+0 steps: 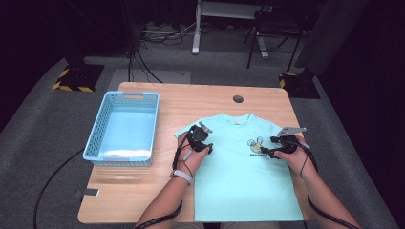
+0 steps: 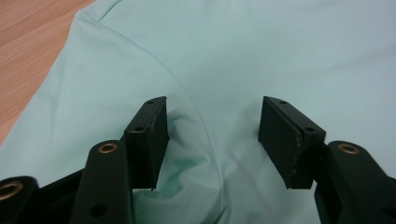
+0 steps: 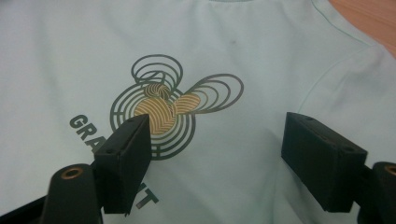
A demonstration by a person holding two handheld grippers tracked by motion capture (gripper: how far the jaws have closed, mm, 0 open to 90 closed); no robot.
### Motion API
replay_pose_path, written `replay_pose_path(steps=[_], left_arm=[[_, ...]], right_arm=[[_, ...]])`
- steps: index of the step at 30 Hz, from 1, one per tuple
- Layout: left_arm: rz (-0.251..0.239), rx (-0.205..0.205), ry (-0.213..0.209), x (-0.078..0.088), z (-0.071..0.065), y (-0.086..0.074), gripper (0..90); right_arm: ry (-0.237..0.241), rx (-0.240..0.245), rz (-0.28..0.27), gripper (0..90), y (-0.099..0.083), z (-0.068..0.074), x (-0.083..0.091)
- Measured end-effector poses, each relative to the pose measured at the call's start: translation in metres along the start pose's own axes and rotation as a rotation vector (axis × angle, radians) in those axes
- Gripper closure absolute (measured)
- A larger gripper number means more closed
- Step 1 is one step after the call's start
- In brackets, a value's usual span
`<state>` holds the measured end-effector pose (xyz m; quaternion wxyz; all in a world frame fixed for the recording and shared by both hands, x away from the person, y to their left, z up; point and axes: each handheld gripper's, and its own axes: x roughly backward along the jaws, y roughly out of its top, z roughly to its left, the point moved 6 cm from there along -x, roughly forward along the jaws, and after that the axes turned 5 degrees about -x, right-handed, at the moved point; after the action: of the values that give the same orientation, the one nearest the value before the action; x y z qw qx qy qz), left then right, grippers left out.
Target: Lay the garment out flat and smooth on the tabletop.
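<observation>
A mint-green T-shirt (image 1: 239,176) lies flat, front up, on the wooden table (image 1: 138,191), collar toward the far side. Its chest carries a swirl print (image 1: 256,144) with dark lettering. My left gripper (image 1: 203,143) hovers at the shirt's left shoulder seam, held in a hand. In the left gripper view its jaws (image 2: 212,140) stand apart over a raised wrinkle of the shirt (image 2: 280,51), and the pads do not press on it. My right gripper (image 1: 270,151) sits by the print. In the right gripper view it (image 3: 217,154) is open above the shirt (image 3: 261,51), just right of the print (image 3: 163,107).
A light-blue plastic basket (image 1: 95,136) stands on the table's left side. A round cable hole (image 1: 238,99) sits near the far edge. Beyond the table are grey floor, cables and stand legs. Bare wood lies in front of the basket.
</observation>
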<state>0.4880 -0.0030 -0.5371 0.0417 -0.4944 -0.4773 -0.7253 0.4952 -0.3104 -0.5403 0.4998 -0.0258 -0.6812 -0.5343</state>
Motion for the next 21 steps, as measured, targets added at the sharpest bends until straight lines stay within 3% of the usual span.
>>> replay_pose_path(steps=[13,16,19,21], left_arm=[[-0.051,0.031,0.029,-0.026,0.049,0.022,40.1],[-0.033,0.033,0.037,-0.023,0.051,0.021,37.5],[-0.073,0.064,0.016,-0.014,0.047,0.023,32.0],[-0.087,0.051,0.005,-0.005,0.041,0.024,30.8]], right_arm=[[-0.041,-0.023,-0.036,20.1,0.026,-0.022,-0.027],[-0.039,-0.02,-0.017,19.9,0.031,-0.024,-0.03],[-0.028,-0.011,0.0,18.9,0.033,-0.021,-0.03],[-0.013,0.012,-0.026,20.9,0.036,-0.014,-0.026]])
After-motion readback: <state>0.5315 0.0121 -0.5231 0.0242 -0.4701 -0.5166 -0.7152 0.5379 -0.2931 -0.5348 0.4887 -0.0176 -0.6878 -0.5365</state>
